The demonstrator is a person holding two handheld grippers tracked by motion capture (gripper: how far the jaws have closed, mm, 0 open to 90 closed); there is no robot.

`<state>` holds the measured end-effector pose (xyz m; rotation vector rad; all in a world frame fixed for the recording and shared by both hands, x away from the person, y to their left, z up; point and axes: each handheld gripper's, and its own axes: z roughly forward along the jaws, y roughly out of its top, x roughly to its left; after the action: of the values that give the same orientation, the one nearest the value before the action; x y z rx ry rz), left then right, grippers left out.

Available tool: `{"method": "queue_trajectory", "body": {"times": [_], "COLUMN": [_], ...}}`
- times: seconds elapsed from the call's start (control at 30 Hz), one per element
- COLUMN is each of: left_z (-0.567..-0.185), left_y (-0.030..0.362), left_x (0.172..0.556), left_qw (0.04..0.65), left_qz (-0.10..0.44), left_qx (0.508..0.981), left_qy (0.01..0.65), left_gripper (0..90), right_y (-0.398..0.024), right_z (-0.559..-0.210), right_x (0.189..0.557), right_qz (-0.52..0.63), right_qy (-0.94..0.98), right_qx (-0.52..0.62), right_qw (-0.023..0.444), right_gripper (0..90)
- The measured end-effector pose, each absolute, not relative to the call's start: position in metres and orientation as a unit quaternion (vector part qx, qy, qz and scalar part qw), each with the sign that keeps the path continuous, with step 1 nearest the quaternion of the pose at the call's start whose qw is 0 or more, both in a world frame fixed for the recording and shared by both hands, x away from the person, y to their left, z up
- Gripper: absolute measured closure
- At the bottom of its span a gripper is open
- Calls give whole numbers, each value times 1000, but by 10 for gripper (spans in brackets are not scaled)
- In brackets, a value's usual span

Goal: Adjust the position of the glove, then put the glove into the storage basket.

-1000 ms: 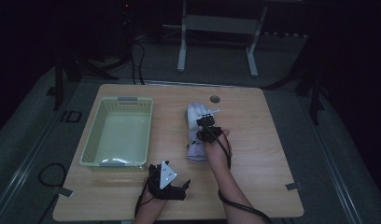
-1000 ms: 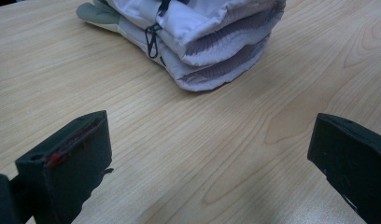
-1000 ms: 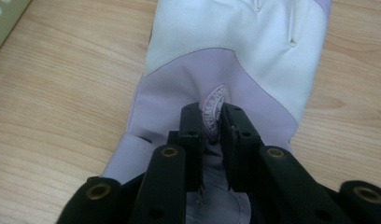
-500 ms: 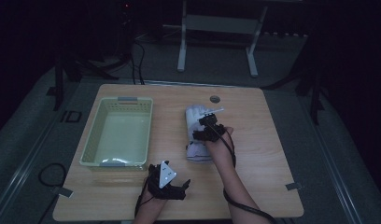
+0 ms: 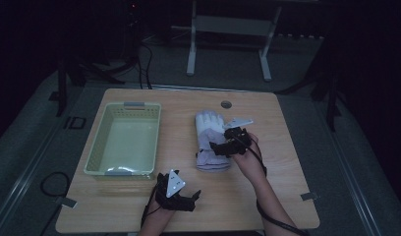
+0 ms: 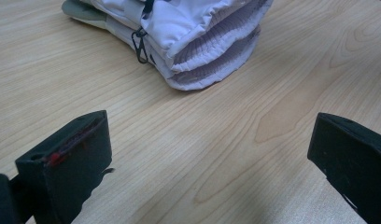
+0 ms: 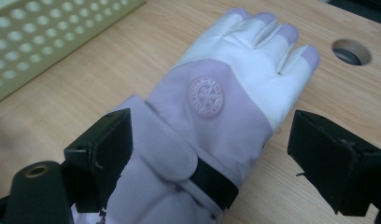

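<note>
A pair of white and lilac winter gloves [image 5: 210, 138] lies stacked in the middle of the wooden table [image 5: 282, 162], fingers pointing away from me. In the right gripper view the top glove [image 7: 216, 93] shows a round logo patch and a black wrist strap. My right gripper [image 5: 217, 147] is open and hovers over the gloves' cuff end, its jaws standing on either side of the wrist [image 7: 212, 140]. My left gripper [image 5: 192, 199] rests open near the table's front edge, and its view [image 6: 202, 144] looks at the ribbed cuffs [image 6: 212, 51] and a small black clip [image 6: 141, 44].
A pale green perforated basket [image 5: 122, 140] stands empty at the table's left, and its wall shows in the right gripper view [image 7: 48, 37]. A round cable hole [image 5: 226, 104] sits near the far edge. Cables trail from both grippers off the front.
My right gripper has drifted slightly toward me along the gloves, from the palm area to the cuff end. The left gripper and the gloves have stayed put.
</note>
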<state>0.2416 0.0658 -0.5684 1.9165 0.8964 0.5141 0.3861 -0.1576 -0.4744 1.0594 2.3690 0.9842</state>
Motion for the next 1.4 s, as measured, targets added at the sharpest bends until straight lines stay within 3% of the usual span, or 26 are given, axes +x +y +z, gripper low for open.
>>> {"method": "queue_trajectory", "body": {"times": [0.17, 0.73, 0.97, 1.4], "left_z": [-569, -535, -512, -500], "left_y": [66, 55, 49, 43], "left_x": [244, 259, 279, 324], "left_qw": [466, 484, 479, 449], "left_qz": [198, 152, 167, 175], "left_qx": [780, 781, 784, 787], "left_qy": [368, 365, 359, 386], "left_gripper": [0, 0, 0, 0], "right_y": [-176, -226, -227, -220], "right_z": [-478, -470, -471, -483], "right_x": [380, 368, 374, 393], "right_qz": [366, 417, 419, 420], "right_qy": [839, 801, 803, 799], "right_qx": [343, 393, 392, 395], "right_qw": [209, 174, 163, 173], "right_gripper": [146, 126, 100, 220]}}
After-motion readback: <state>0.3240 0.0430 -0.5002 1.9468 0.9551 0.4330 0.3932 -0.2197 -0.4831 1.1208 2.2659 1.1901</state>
